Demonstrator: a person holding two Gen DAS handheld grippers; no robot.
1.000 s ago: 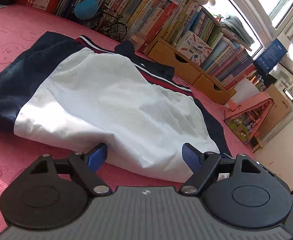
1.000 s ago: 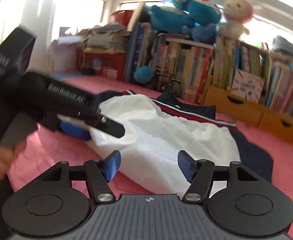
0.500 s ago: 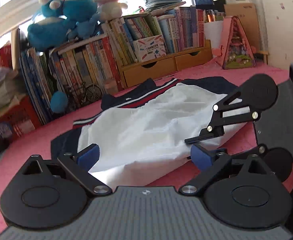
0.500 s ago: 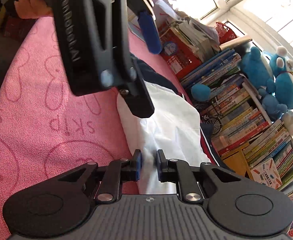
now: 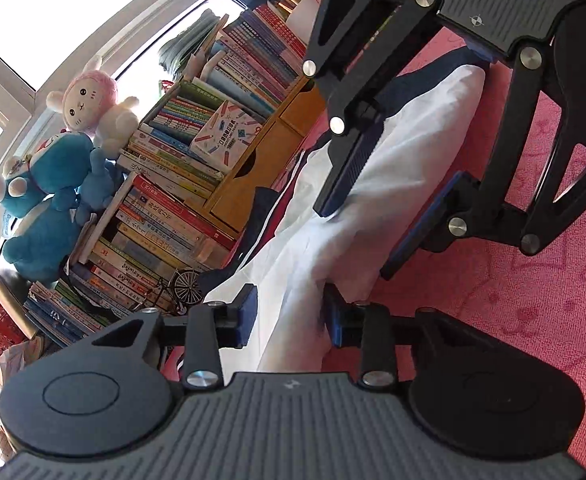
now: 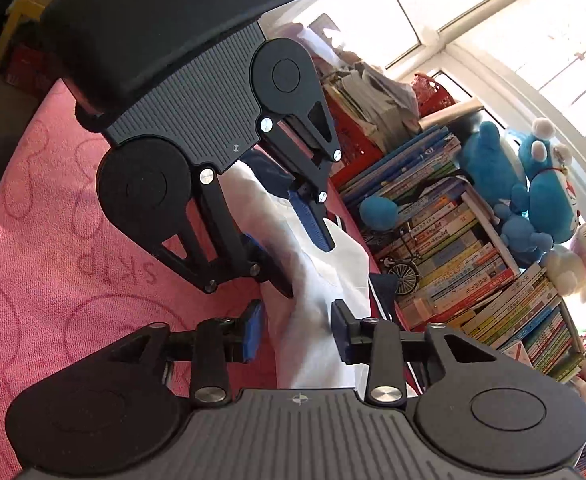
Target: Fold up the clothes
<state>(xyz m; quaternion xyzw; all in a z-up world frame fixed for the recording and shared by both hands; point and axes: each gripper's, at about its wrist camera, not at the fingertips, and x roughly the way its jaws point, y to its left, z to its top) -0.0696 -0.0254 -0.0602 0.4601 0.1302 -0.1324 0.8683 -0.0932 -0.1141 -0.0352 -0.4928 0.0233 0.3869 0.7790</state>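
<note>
A white garment (image 5: 393, 152) with navy sleeves and red-and-white stripes lies on the pink mat (image 5: 513, 280). My left gripper (image 5: 291, 318) straddles a raised fold of the white cloth. Its jaws are closing, and the pads do not clearly pinch the fold. In the same view my right gripper (image 5: 373, 232) faces it from above, jaws apart over the cloth. The right wrist view shows my right gripper (image 6: 297, 332) opening around the white garment (image 6: 321, 276), with a gap at its left pad. My left gripper (image 6: 293, 248) sits just beyond, over the same fold.
A long row of books (image 5: 165, 208) with wooden drawers (image 5: 261, 160) borders the mat's far side. Plush toys (image 5: 53, 184) sit on top and a small model bicycle (image 5: 185, 284) stands in front. A red basket (image 6: 429, 92) stands further along. Pink mat (image 6: 33, 280) stretches left.
Both grippers swung round and met face to face over the garment's white edge. The right one pinched the cloth half a second ago and has since widened. The left one spread, then narrowed.
</note>
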